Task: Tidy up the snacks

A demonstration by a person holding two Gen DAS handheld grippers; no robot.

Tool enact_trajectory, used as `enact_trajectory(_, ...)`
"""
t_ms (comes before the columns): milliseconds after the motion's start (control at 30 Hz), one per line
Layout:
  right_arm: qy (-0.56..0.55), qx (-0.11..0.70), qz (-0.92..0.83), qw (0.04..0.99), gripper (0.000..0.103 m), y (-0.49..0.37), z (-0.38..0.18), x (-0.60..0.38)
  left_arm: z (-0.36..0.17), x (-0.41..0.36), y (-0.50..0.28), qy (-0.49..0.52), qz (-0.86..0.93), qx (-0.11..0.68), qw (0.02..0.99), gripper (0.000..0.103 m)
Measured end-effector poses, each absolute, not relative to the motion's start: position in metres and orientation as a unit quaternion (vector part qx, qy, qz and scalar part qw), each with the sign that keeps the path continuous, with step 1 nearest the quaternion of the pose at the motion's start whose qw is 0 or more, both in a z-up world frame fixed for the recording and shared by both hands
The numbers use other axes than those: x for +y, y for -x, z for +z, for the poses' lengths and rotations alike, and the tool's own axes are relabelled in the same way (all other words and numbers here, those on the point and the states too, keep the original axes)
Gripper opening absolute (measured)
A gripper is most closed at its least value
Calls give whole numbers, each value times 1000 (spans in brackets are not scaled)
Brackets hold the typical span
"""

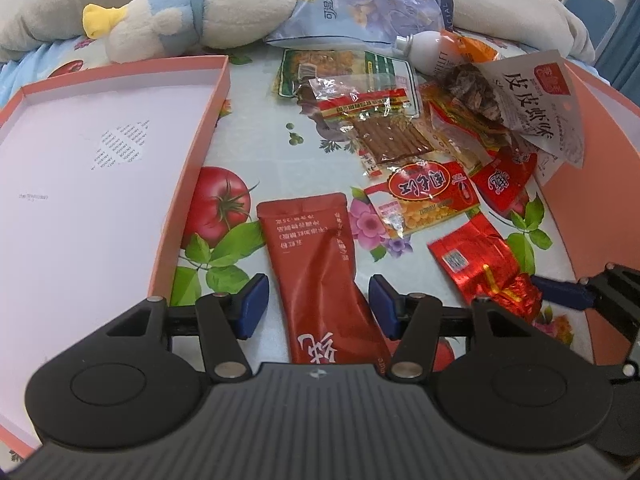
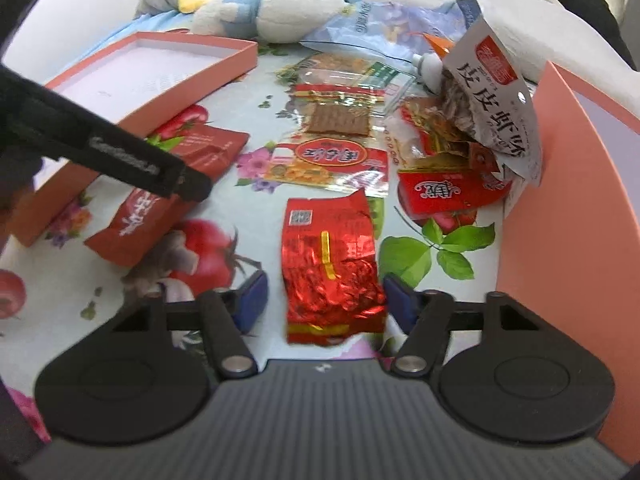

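Both fingers gape — left [image 1: 316,306] straddles matte pouch [image 1: 320,272], right [image 2: 324,300] crinkly foil packet [image 2: 330,268] (ungripped).

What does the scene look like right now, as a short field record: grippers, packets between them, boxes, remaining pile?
left gripper: open, astride the matte red sachet, pads clear of it
right gripper: straddling the shiny red foil packet; contact unclear
left box: pink tray, nothing inside
right box: pink wall, inside hidden
pile: white shrimp-chip bag leaning on the right box, other packets loose on the tablecloth
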State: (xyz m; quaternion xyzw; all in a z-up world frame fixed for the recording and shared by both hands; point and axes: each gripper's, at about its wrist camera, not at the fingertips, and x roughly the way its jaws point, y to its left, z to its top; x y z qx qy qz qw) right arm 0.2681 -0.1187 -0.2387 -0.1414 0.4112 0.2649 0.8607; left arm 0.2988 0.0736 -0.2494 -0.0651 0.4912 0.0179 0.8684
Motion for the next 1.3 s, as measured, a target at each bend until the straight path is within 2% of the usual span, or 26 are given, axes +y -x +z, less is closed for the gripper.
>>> enact_trajectory(100, 157, 401, 254, 866, 54, -263, -237, -115, -251, 69, -298, 51, 21, 487, 872, 59)
enact_trajectory(167, 153, 403, 242, 870, 54, -262, -237, -116, -252, 65, -298, 42, 26, 486, 872, 53)
enact_trajectory(433, 150, 400, 212, 879, 53, -251, -223, -129, -247, 61, -286, 59, 30, 493, 868, 41)
enact_trajectory(567, 141, 402, 211, 880, 53, -243, -216, -130, -240, 51, -275, 44, 23, 491, 870, 31)
enact_trajectory(900, 106, 387, 197, 895, 53, -230, -178, -141, -201, 44, -254, 81, 11, 474, 877, 31)
enact_trajectory(1300, 57, 351, 190, 915, 53, -220, -123, -166, -121, 36, -244, 106, 1, 421, 901, 31)
